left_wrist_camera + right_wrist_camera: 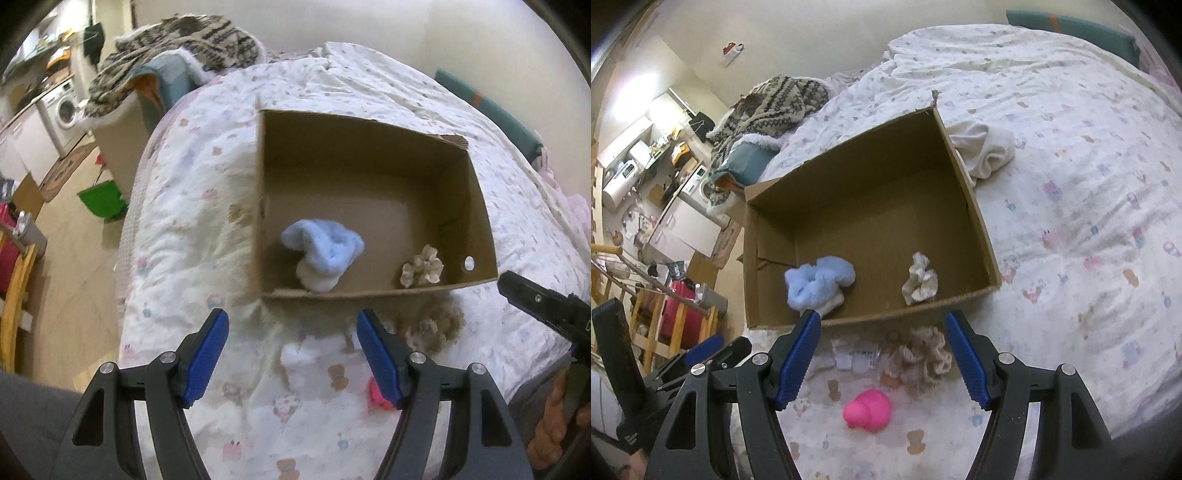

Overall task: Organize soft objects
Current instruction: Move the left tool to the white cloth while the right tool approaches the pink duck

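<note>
Bed: a white quilt (1071, 155) printed with small bears and houses carries everything.
Box: an open cardboard box (964, 177) sits on the quilt, its near wall facing both grippers.
Already inside: a fluffy blue sock bundle (818, 286) at the near left, a small cream scrunchie (919, 282) at the near right.
Waiting outside: a beige knitted scrunchie (925, 360) just before the near wall, a white tagged item (855, 356) beside it, a pink soft toy (868, 410) nearer the person, and a cream cloth (982, 151) against the box's right wall.
Right gripper (882, 354): jaws wide apart, empty, hovering over the beige scrunchie and the tag.
Left gripper (291, 354): likewise spread, holding nothing, hanging above the quilt short of the box.
Doing it well: I'd lower the right one straight down, centre the scrunchie between the blue pads (798, 354), pinch only the knit and none of the quilt, then lift clear of the near wall before letting go.
</note>
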The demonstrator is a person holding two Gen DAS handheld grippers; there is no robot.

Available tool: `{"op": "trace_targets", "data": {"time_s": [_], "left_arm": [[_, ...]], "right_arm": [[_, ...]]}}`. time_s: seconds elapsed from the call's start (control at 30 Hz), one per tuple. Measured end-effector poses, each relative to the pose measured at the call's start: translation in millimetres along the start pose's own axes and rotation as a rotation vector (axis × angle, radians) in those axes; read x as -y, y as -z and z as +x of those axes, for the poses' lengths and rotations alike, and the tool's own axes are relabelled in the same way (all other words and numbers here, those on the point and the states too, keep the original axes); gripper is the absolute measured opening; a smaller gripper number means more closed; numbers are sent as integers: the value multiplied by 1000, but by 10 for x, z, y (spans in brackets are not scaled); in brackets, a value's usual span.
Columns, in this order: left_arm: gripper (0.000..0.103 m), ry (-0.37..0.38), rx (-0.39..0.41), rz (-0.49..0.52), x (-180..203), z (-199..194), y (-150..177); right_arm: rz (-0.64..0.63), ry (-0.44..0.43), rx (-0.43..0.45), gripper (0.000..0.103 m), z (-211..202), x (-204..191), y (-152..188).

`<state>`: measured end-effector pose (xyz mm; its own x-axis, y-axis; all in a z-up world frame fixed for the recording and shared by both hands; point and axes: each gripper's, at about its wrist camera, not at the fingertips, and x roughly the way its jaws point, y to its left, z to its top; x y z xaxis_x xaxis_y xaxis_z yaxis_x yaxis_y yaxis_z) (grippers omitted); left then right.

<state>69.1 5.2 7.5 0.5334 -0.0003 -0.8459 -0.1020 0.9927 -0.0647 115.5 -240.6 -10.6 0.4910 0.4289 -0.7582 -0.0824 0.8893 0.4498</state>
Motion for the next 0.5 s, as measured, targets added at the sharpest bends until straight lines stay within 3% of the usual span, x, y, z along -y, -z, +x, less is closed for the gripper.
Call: {"op": "trace_targets", "data": {"time_s": [0.3, 0.5], "left_arm": [[69, -14, -34, -99, -240, -60, 183], [69, -15, -70, -160, -350, 2, 217]], "right_arm": [[92, -36, -62, 74, 8, 108, 231], [133, -39, -175, 74, 204, 131, 407]]}}
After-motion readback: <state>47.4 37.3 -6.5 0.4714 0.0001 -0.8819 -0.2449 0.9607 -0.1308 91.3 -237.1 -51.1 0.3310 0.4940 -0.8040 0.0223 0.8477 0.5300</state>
